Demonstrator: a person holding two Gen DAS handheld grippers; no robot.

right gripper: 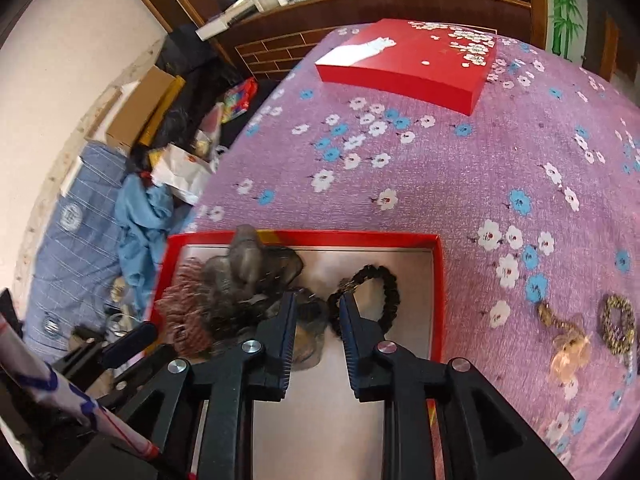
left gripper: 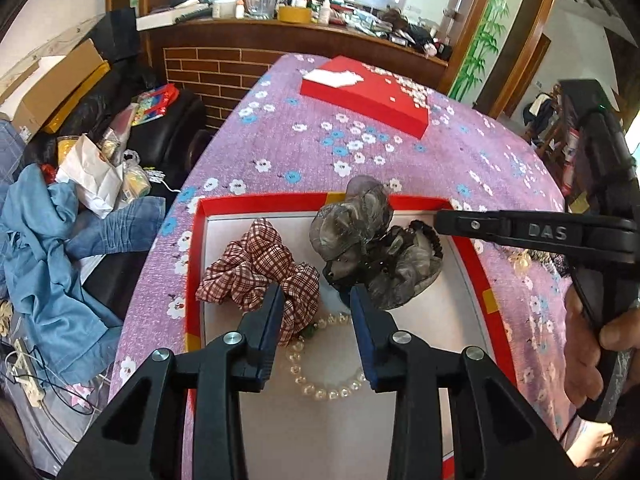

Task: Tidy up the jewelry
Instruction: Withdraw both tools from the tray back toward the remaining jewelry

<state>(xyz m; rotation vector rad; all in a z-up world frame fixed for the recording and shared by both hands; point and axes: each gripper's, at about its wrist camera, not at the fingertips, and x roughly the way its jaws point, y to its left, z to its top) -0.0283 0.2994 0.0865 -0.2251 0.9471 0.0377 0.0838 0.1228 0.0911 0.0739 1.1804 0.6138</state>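
A red-rimmed open box (left gripper: 195,240) with a white floor lies on the purple flowered cloth. In it lie a red-checked scrunchie (left gripper: 260,272), a grey gauzy hair piece (left gripper: 360,240), a pearl bracelet (left gripper: 320,384) and a black bead bracelet (right gripper: 386,296). My left gripper (left gripper: 316,300) is open and empty above the pearl bracelet. My right gripper (right gripper: 318,300) is open and empty over the box (right gripper: 438,280), just left of the black bracelet; its finger (left gripper: 500,226) reaches in from the right. On the cloth to the right lie a brown bead bracelet (right gripper: 618,324) and an amber pendant piece (right gripper: 568,350).
The red box lid (left gripper: 368,92) with white blossoms lies at the far end of the table (right gripper: 480,168). Left of the table are a dark sofa with bags, cardboard boxes (left gripper: 52,88) and blue clothes (left gripper: 52,248). A cluttered wooden counter (left gripper: 304,28) stands behind.
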